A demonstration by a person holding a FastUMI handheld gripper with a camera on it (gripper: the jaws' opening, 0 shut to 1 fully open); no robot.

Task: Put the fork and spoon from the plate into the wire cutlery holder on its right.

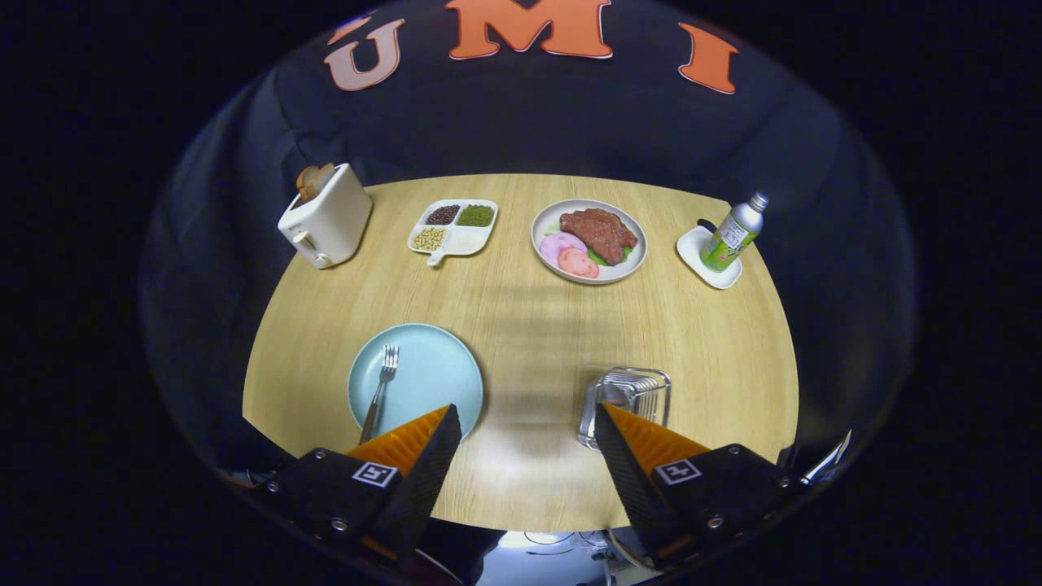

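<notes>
A light blue plate (431, 370) lies on the round wooden table, just ahead of my left finger. A metal fork (379, 389) rests on its left half, tines pointing away from me. I can make out no spoon on the plate. The wire cutlery holder (631, 397) stands to the plate's right, just ahead of my right finger, which covers its near corner. My gripper (527, 419) hovers above the table's near edge, open wide, with nothing between its fingers.
Along the far side stand a white toaster (327, 218) with bread, a divided tray (453, 227) of beans, a plate of meat (589, 241) and a green bottle (733, 233) on a white coaster. Bare wood (529, 325) lies between plate and holder.
</notes>
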